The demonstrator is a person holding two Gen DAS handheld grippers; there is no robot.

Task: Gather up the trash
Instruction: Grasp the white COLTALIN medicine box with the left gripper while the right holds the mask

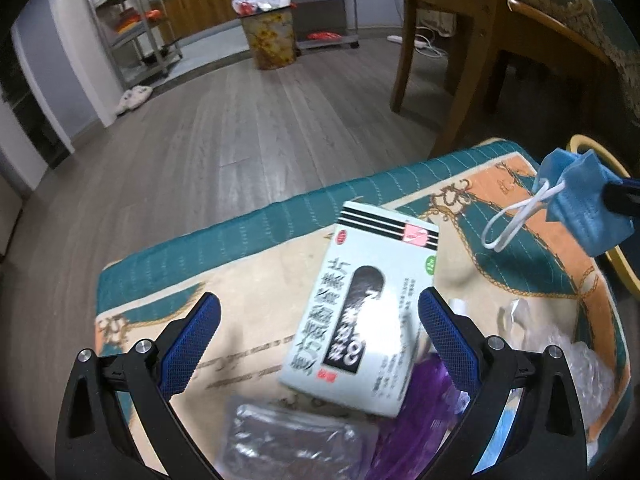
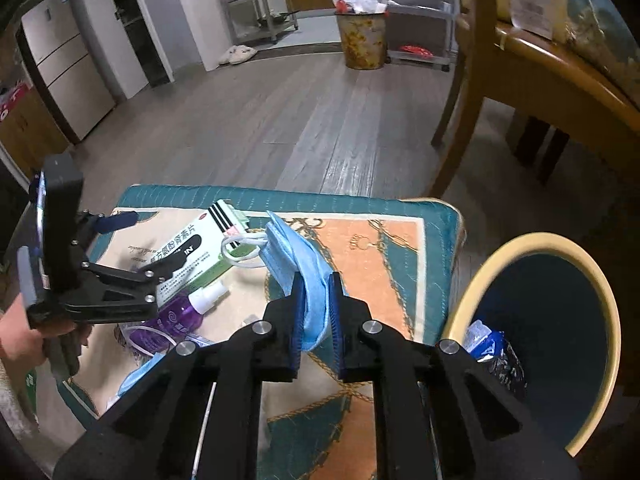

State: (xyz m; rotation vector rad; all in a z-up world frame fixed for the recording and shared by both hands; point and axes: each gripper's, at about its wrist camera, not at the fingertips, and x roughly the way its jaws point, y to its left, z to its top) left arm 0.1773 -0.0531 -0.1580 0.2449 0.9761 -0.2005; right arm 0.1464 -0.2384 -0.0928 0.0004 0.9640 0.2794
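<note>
My right gripper (image 2: 316, 304) is shut on a blue face mask (image 2: 308, 268), lifted a little above the patterned cushion (image 2: 380, 240); its white ear loops (image 2: 244, 250) dangle to the left. The same blue face mask (image 1: 580, 204) hangs at the right edge of the left wrist view. My left gripper (image 1: 320, 320) stands open over a white medicine box (image 1: 360, 304) lying on the cushion (image 1: 248, 280), its fingers either side of the box and apart from it. In the right wrist view, the left gripper (image 2: 136, 248) hovers above the medicine box (image 2: 200, 248). A purple spray bottle (image 2: 184, 312) lies beside it.
A yellow-rimmed dark bin (image 2: 548, 328) with wrappers inside stands right of the cushion. Clear plastic packaging (image 1: 288, 440) and crinkled film (image 1: 576, 360) lie near the box. A wooden chair (image 1: 448, 52) and table stand behind. A full floral wastebasket (image 2: 362, 36) sits across the wood floor.
</note>
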